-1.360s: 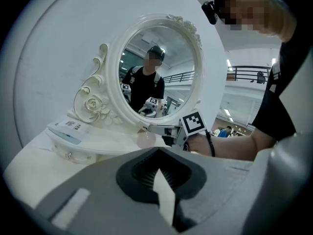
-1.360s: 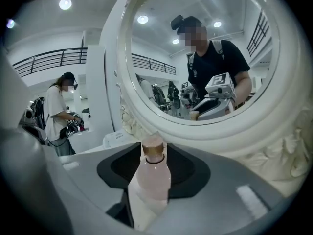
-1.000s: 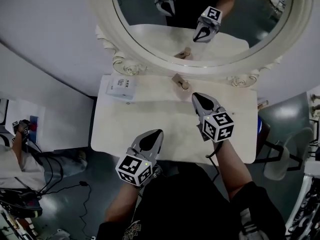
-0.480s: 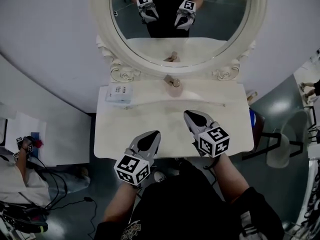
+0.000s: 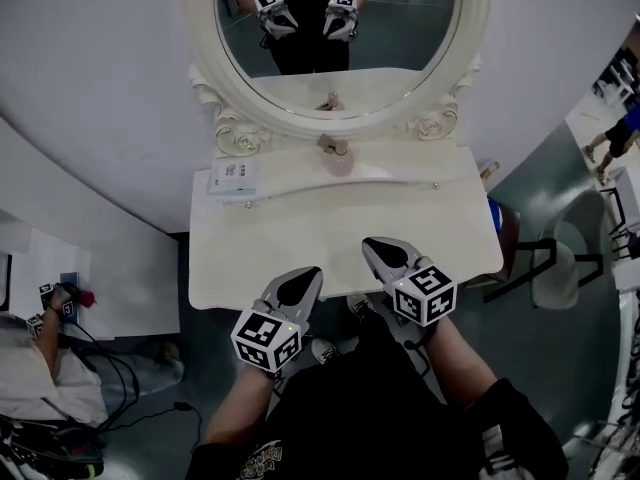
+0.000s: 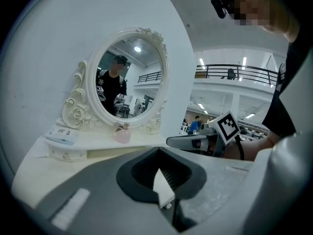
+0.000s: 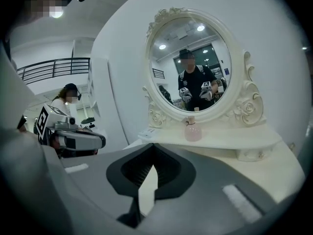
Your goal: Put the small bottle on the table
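Observation:
A small pink bottle (image 5: 337, 156) with a tan cap stands upright on the raised shelf (image 5: 410, 173) of the white dressing table (image 5: 300, 238), just under the oval mirror (image 5: 335, 28). The left gripper view shows the bottle (image 6: 122, 133) far ahead, and so does the right gripper view (image 7: 192, 130). My left gripper (image 5: 310, 271) hangs at the table's front edge, shut and empty. My right gripper (image 5: 370, 243) is over the front edge too, also shut with nothing in it. Both are well short of the bottle.
A flat white box (image 5: 233, 176) lies at the shelf's left end. A chair (image 5: 560, 288) stands right of the table. A person (image 5: 40, 318) sits on the floor at far left among cables. The mirror reflects both grippers.
Both grippers have drawn back from the middle of the table to its front edge. The bottle has stayed on the shelf. The head view has pulled away from the mirror.

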